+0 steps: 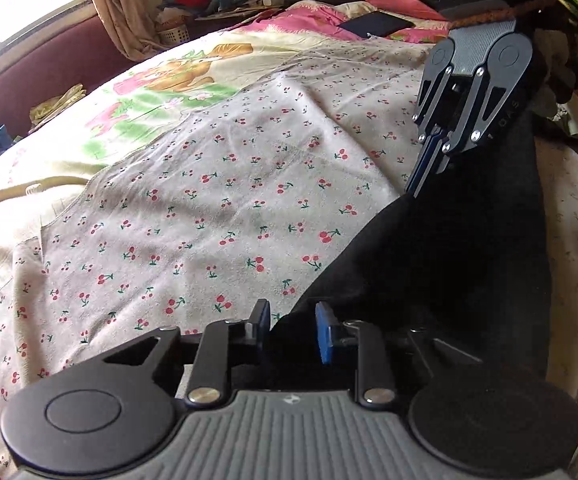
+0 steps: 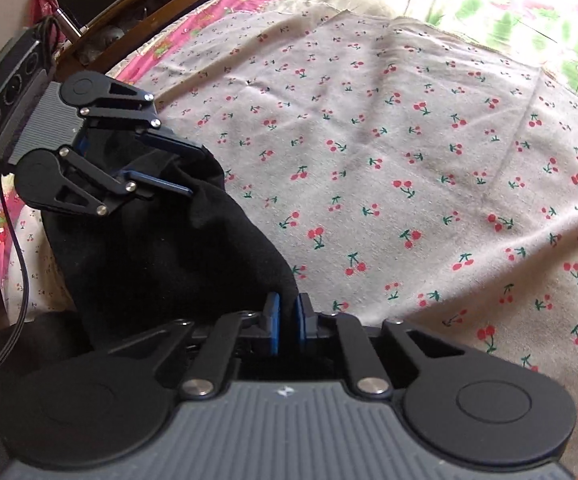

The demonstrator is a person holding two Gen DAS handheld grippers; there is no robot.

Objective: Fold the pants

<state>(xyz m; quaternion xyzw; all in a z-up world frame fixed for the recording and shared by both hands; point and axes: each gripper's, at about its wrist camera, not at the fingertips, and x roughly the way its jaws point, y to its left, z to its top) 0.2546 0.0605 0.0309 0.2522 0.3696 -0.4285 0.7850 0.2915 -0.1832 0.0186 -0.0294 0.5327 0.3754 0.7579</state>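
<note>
Basically: bed [image 1: 29, 208] under a cherry-print sheet [image 1: 209, 200], black pants [image 1: 469, 260] bunched along its edge. Left gripper [image 1: 293, 328] fingers pinch a thick fold, apparently. Right gripper [image 2: 287, 322] fingers nearly together, clamping pants fabric.

pants [image 1: 469, 248] lying on sheet [image 1: 217, 200], at its right edge in the left wrist view | sheet lying on blanket [image 1: 161, 92] on the bed | left tongs [image 1: 293, 326] gripping the pants' near corner | right tongs [image 1: 417, 188] gripping the far corner | pillow [image 1: 393, 0] lying behind
</note>
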